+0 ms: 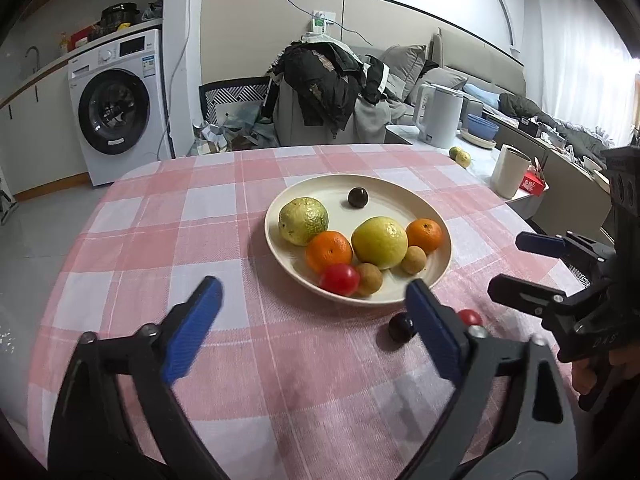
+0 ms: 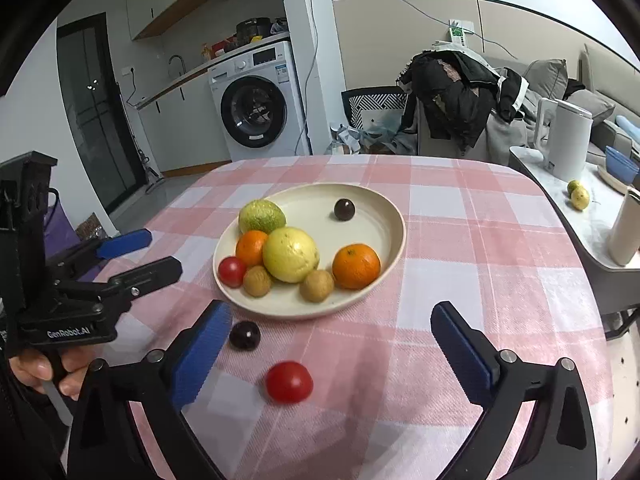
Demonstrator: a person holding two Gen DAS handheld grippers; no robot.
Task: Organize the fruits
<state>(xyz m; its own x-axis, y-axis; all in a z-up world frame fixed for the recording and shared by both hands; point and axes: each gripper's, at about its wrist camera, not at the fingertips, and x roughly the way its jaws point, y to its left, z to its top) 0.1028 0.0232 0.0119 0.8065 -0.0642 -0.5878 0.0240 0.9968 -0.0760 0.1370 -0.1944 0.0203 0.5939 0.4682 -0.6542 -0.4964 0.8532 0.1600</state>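
A cream plate on the pink checked tablecloth holds several fruits: green and yellow citrus, oranges, brown longans, a red tomato and a dark plum. A loose dark plum and a loose red tomato lie on the cloth in front of the plate. My left gripper is open and empty, left of the loose plum. My right gripper is open and empty, above the loose tomato. Each gripper shows in the other's view.
A side table at the right carries a white kettle, blue bowls, a white cup and two small fruits. A chair draped with clothes stands behind the table. A washing machine is at the back left.
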